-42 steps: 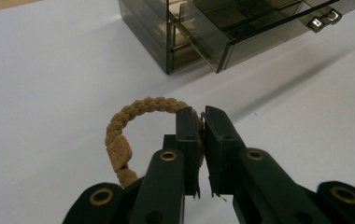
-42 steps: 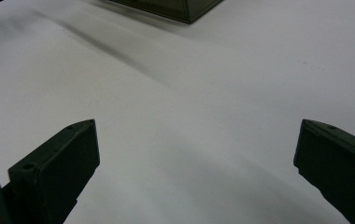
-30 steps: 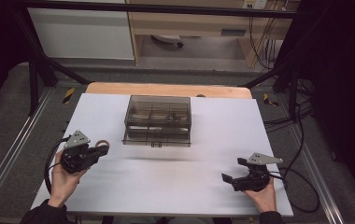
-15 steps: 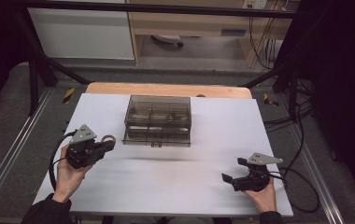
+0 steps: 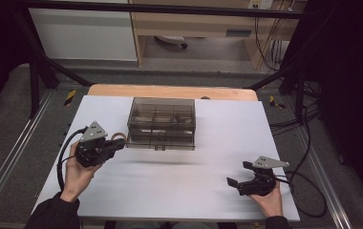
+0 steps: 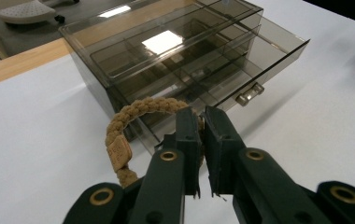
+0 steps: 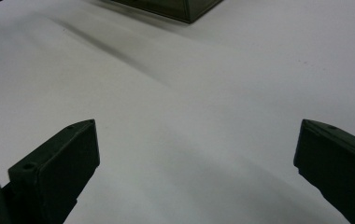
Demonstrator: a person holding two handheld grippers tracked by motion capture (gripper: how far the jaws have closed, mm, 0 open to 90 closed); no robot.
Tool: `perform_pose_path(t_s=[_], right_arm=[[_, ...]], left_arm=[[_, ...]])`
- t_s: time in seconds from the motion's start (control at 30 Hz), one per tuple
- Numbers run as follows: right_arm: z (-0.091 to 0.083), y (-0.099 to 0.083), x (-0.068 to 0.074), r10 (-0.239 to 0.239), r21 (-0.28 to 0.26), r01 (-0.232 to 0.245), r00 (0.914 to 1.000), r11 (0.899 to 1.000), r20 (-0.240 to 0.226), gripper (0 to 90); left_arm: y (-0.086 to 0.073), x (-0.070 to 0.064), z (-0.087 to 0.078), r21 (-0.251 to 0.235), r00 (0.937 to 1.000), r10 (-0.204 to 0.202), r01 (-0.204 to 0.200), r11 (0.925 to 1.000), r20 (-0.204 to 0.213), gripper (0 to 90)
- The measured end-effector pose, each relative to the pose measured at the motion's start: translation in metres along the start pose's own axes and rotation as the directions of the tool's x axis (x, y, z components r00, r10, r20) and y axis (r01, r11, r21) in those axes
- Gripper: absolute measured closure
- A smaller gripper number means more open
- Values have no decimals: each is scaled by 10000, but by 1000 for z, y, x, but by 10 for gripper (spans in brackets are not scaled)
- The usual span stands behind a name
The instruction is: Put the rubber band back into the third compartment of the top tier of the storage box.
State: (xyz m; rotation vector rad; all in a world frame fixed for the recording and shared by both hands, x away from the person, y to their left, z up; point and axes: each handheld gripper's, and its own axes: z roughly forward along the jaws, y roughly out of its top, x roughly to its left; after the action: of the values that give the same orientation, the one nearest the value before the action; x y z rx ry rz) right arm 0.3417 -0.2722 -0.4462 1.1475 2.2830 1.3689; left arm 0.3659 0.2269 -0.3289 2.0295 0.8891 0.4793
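A smoky clear plastic drawer box (image 5: 161, 123) stands at the middle back of the white table (image 5: 170, 191). In the left gripper view the box (image 6: 180, 60) shows a small metal drawer handle (image 6: 249, 93) on its front. My left gripper (image 5: 119, 144) sits just left of the box's front corner, shut on a tan braided bracelet (image 5: 117, 137). The bracelet (image 6: 133, 112) loops out to the left of the closed gripper (image 6: 201, 114). My right gripper (image 5: 232, 182) rests low at the front right, open, with only bare table between its jaws (image 7: 196, 135).
A wooden strip (image 5: 170, 91) runs along the table's far edge. Black frame posts stand at both back corners, and cables (image 5: 304, 143) hang off the right side. A corner of the box (image 7: 175, 9) lies far ahead of the right gripper.
My left gripper has carried the bracelet forward and right, up to the box's front-left corner. The right gripper has stayed put.
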Motion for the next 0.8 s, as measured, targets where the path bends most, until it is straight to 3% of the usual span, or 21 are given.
perform_pose_path(t_s=[0.8], right_arm=[[0, 0, 0, 4, 35, -4, 10000, 10000, 25, 8]], left_arm=[[29, -22, 27, 74, 9980, 458, -461, 9989, 428, 843]])
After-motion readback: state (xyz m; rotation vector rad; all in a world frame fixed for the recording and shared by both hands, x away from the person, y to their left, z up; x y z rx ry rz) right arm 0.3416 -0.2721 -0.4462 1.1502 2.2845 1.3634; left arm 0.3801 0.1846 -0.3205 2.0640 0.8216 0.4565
